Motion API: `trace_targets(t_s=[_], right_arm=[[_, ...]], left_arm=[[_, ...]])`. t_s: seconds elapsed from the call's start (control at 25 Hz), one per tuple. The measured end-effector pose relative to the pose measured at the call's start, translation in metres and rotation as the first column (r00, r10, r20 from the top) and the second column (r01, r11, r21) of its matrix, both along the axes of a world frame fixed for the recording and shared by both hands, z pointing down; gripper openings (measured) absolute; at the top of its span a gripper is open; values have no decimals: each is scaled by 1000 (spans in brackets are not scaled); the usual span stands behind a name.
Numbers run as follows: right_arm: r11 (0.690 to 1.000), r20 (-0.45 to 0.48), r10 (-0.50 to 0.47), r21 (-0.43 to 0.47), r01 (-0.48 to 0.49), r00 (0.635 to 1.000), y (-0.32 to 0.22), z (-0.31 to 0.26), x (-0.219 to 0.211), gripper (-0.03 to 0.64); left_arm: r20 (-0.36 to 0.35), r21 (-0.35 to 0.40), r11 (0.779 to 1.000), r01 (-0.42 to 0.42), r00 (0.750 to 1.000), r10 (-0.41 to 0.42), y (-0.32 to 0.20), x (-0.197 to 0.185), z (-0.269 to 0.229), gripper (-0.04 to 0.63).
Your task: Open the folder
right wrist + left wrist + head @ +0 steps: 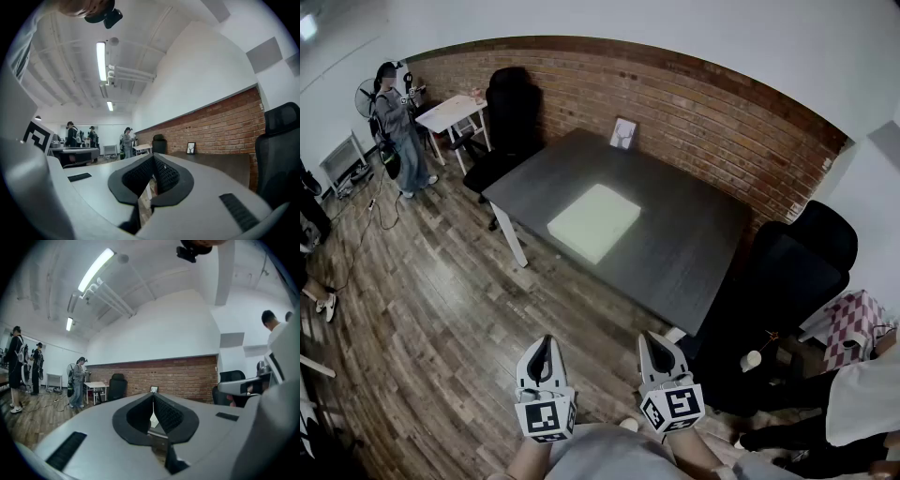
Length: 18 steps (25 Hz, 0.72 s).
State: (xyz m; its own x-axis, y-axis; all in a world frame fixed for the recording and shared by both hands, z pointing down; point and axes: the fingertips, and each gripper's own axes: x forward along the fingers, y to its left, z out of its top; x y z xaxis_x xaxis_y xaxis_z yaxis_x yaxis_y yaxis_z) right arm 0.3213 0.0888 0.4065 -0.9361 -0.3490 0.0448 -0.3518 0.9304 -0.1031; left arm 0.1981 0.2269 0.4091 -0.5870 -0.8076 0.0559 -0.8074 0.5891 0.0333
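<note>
1. On the dark grey table in the middle of the head view, the pale folder is lying flat and closed, turned at an angle to the table's edges, with bare tabletop showing all round it.
2. At the bottom of that view, the left gripper and the right gripper are hanging side by side over the wooden floor. Both are pointing level toward the table and are well apart from the folder.
3. In the left gripper view, the left gripper's jaws are meeting at their tips and are gripping nothing.
4. In the right gripper view, the right gripper's jaws are likewise pressing together, with nothing caught between them.
5. At the table's far edge, a small picture frame is standing upright just in front of the brick wall.
6. One black office chair is sitting beyond the table's left end, and another black chair is sitting by its right corner.
7. In the upper left, a person is standing on the floor beside a small white table.
</note>
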Motion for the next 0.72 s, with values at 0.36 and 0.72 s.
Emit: trace_targets(t_s=[0.36, 0.72], right_arm=[[1000, -4, 3, -7, -3, 1000, 10, 2, -14, -2], [1000, -10, 19, -12, -19, 1000, 16, 4, -28, -2]], left_arm=[[-12, -2, 1000, -10, 1000, 10, 8, -12, 3, 5], [-31, 5, 1000, -16, 999, 16, 18, -27, 9, 5]])
